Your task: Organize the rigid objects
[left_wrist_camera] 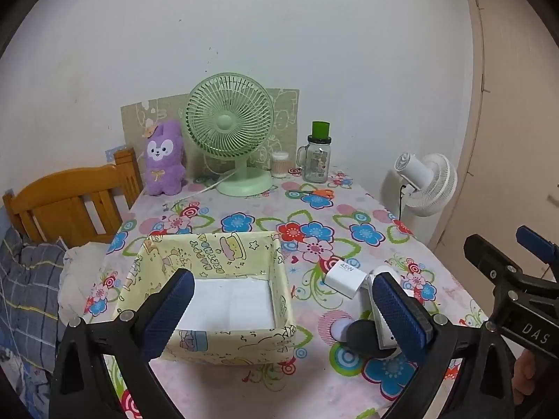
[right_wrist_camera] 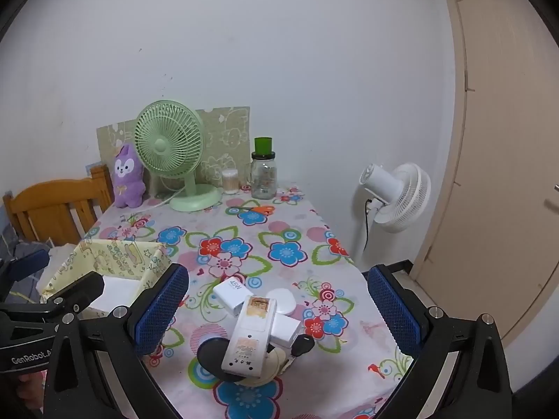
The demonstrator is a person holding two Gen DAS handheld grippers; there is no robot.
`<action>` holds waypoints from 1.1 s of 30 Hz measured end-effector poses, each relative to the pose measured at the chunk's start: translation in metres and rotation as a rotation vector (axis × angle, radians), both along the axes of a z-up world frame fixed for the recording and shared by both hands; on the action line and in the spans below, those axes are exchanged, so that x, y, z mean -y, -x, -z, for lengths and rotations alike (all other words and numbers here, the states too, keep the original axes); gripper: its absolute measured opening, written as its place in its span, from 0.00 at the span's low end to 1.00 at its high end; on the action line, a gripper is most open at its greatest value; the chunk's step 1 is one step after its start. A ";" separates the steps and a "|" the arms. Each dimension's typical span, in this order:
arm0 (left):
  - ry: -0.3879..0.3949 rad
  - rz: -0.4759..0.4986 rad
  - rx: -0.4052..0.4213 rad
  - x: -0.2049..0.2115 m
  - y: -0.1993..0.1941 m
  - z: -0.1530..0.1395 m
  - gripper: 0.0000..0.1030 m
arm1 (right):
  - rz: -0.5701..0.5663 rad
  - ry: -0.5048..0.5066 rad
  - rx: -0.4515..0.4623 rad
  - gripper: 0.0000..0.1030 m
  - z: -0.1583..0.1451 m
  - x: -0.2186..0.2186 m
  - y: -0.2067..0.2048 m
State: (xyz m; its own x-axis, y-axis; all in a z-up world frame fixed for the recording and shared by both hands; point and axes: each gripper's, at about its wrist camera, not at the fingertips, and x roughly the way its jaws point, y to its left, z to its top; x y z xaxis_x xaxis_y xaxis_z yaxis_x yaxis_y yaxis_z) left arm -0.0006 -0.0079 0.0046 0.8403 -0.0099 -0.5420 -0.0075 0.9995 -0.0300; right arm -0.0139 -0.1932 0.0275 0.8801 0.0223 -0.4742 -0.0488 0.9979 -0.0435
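Remote — stiff, light, likely slick; grasp across its narrow sides. Left gripper, right gripper — both released, empty.

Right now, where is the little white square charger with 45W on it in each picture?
Left wrist view: the white square 45W charger lies on the flowered tablecloth right of centre, just right of the pale yellow cartoon-print box.
Right wrist view: it lies low, near the centre, touching the top of the white remote control.
Shared landmark: the green desk fan by the wall.
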 end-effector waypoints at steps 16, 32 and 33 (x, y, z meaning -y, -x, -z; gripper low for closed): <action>0.008 0.002 0.012 -0.001 0.002 0.000 1.00 | 0.013 -0.012 -0.031 1.00 0.002 -0.004 -0.003; -0.017 0.011 0.010 0.005 -0.006 -0.004 1.00 | 0.033 -0.007 -0.025 1.00 0.001 -0.003 -0.008; -0.015 0.011 0.010 0.005 -0.006 -0.004 1.00 | 0.032 -0.010 -0.027 1.00 0.000 -0.003 -0.008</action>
State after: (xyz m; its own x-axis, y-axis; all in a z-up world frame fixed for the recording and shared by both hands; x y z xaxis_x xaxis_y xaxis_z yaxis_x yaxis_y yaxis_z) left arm 0.0056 -0.0128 0.0085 0.8456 -0.0106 -0.5337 0.0033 0.9999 -0.0146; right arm -0.0056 -0.1903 0.0271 0.8673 -0.0009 -0.4978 -0.0176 0.9993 -0.0325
